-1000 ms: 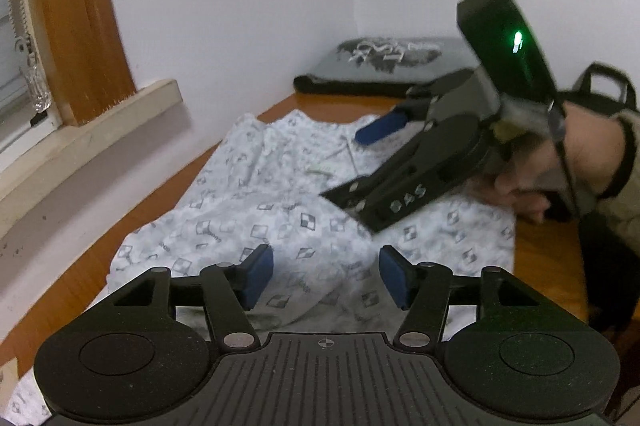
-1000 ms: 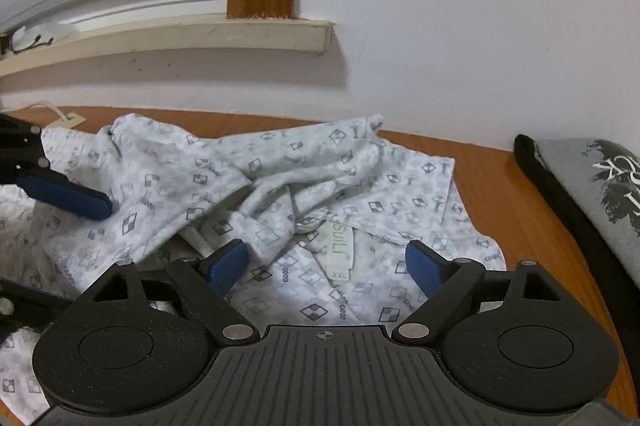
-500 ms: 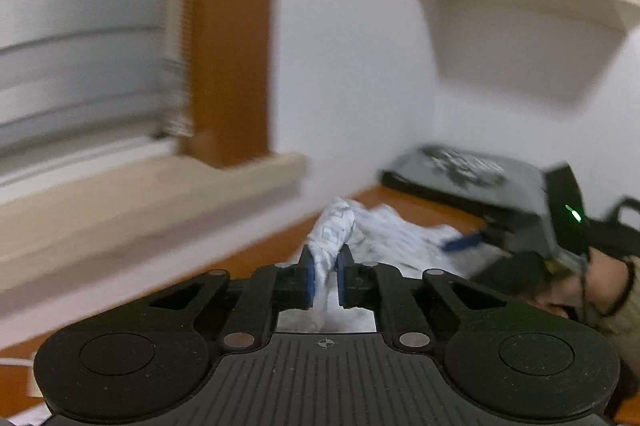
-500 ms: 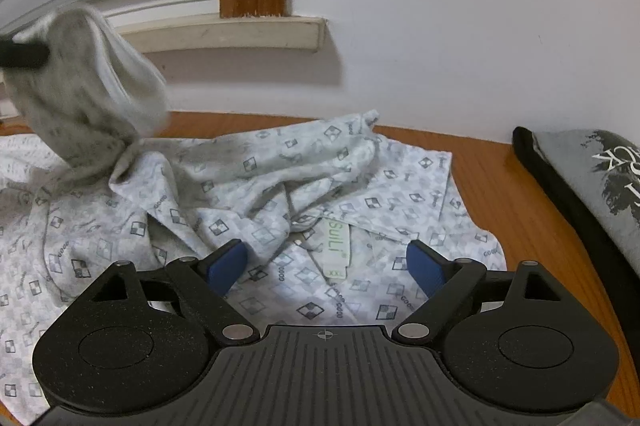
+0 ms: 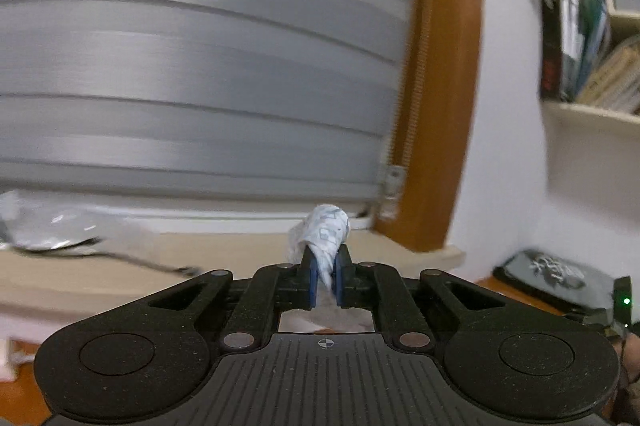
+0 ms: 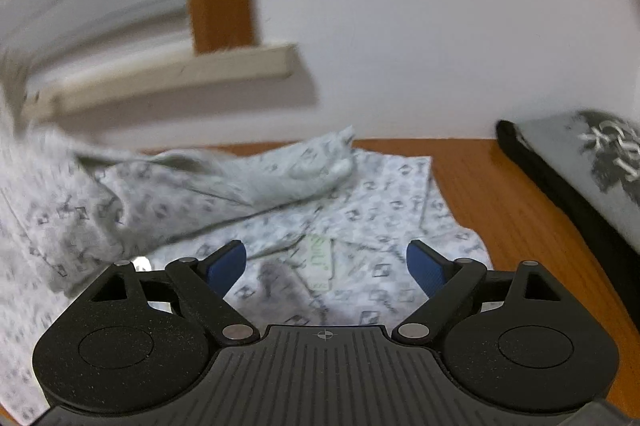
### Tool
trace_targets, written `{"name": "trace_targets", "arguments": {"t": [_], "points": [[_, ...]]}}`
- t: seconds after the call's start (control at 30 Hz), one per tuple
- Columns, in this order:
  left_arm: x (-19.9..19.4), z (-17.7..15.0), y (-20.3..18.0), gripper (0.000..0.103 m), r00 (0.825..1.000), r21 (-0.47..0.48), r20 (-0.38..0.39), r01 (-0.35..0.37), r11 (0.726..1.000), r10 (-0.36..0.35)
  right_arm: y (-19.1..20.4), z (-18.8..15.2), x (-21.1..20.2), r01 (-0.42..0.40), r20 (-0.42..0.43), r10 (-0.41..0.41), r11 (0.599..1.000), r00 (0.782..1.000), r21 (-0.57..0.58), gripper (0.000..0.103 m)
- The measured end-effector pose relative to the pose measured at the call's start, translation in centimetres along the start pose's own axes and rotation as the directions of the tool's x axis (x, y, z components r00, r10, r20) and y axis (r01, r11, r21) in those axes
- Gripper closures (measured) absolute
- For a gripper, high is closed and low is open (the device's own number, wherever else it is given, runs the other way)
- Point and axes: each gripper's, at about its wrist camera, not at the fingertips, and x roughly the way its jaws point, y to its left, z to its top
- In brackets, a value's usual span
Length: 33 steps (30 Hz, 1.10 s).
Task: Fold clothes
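Shelves of a cream wall-mounted bookcase (image 5: 592,25) hold upright books at about two o'clock in the left wrist view; nothing else here works as a container. Pinched between the blue pads (image 5: 313,280) of the left gripper (image 5: 325,282), whose jaws are pressed together on it, is a bunched fold of the white shirt printed with small grey diamond motifs (image 5: 326,234), lifted clear so that it shows against a grey slatted roller blind (image 5: 192,65) and an orange-brown wooden window frame (image 5: 436,85), with a pale windowsill (image 5: 224,250) behind. That gripper points upward at the window, blurred by motion. The right gripper (image 6: 326,266) is held low over the wooden tabletop (image 6: 500,201), its jaws spread wide and holding nothing, the blue pads (image 6: 226,262) hovering above the shirt's collar area. Only the right wrist view shows the bulk of the shirt (image 6: 360,193) lying crumpled on the table, a pale green neck label (image 6: 320,258) at twelve o'clock from the gripper, and fabric rising toward nine o'clock. Folded grey cloth with a dark print (image 6: 592,161) lies at three o'clock in that view and at four o'clock in the left one. Only the left view shows a green indicator light (image 5: 626,301) on a dark device at its right edge.
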Motion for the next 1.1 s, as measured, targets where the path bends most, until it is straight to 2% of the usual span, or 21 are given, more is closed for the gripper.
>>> {"name": "trace_targets", "arguments": {"t": [0.1,0.2,0.27,0.37,0.57,0.73,0.87,0.97,1.1], "points": [[-1.9,-0.6,2.7,0.094,0.999,-0.043,0.004,-0.047,0.998,0.048,-0.9,0.0,0.1,-0.017,-0.009,0.018,0.998,1.000,0.058,0.017],[-1.6,-3.8,4.9,0.093,0.994,-0.108,-0.079,-0.086,0.990,0.078,-0.7,0.0,0.5,-0.015,-0.038,0.016,0.999,0.999,0.049,0.017],[-1.4,-5.1,5.7,0.092,0.989,-0.127,-0.114,-0.112,0.986,0.098,-0.3,0.0,0.8,-0.004,-0.052,0.006,1.000,0.999,0.028,0.017],[-1.0,-7.0,6.9,0.087,0.979,-0.145,-0.161,-0.153,0.978,0.129,0.1,-0.1,1.0,0.012,-0.061,-0.012,1.000,0.998,0.000,0.017],[-2.1,-7.4,7.8,0.085,0.971,-0.139,-0.160,-0.199,0.970,0.176,0.3,-0.1,1.1,0.020,-0.067,-0.021,1.000,0.998,-0.012,0.017],[-3.2,-7.2,8.2,0.084,0.974,-0.155,-0.141,-0.200,0.967,0.179,0.4,-0.1,1.2,0.025,-0.068,-0.026,1.000,0.997,-0.018,0.017],[-4.1,-7.3,7.9,0.075,0.973,-0.154,-0.119,-0.215,0.964,0.198,0.5,-0.2,1.3,0.033,-0.070,-0.034,0.999,0.997,-0.025,0.017],[-5.1,-7.3,8.4,0.075,0.970,-0.178,-0.101,-0.236,0.955,0.221,0.6,-0.2,1.3,0.035,-0.070,-0.036,0.999,0.997,-0.026,0.016],[-4.5,-7.0,10.0,0.075,0.963,-0.195,-0.151,-0.249,0.949,0.222,0.5,-0.2,1.3,0.033,-0.070,-0.034,0.999,0.997,-0.021,0.016]]}}
